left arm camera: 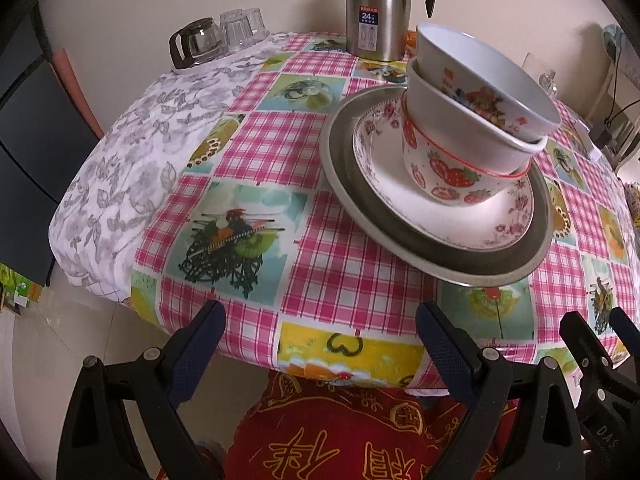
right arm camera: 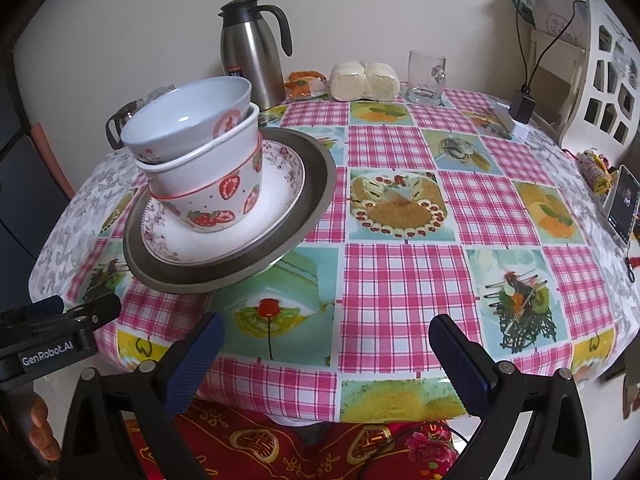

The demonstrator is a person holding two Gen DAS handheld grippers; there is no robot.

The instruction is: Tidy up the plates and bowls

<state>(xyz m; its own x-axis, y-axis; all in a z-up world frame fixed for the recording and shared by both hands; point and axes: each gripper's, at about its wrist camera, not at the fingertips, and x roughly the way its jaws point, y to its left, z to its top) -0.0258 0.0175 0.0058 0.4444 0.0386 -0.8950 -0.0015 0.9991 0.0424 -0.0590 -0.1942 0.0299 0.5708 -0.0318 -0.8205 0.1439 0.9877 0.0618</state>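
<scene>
A: Which step is judged to be in hand?

B: The stacking appears done. Three bowls are nested: a top bowl [right arm camera: 188, 120] in a plain middle bowl [right arm camera: 200, 168], and this in a strawberry bowl [right arm camera: 224, 204]. They are set on a floral plate [right arm camera: 272, 200], which lies in a metal plate [right arm camera: 316, 184]. The pile is seen on the counter [right arm camera: 400, 272], toward the left side in the right wrist view. It seems a little tilted, but this may be caused only by the lens.

A: How are the grippers held?

B: The left gripper [left arm camera: 320, 344] is kept with its fingers wide apart and nothing between them, near the counter edge, apart from the pile. The right gripper [right arm camera: 326, 354] is likewise spread and empty.

A: What is called for next?

B: Probably the pile should be checked or carried away whole. The metal plate would have to be taken by its rim, from both sides, and kept level, because the bowls could slide.

A: And the surface, the room?

B: A checked cloth with food pictures is laid over the counter. A steel flask [right arm camera: 248, 52], a glass cup [right arm camera: 426, 76], wrapped buns [right arm camera: 364, 80] and a glass pot [left arm camera: 196, 42] are placed along the far side, by a plain wall. A white chair [right arm camera: 600, 72] is seen at the right.
</scene>
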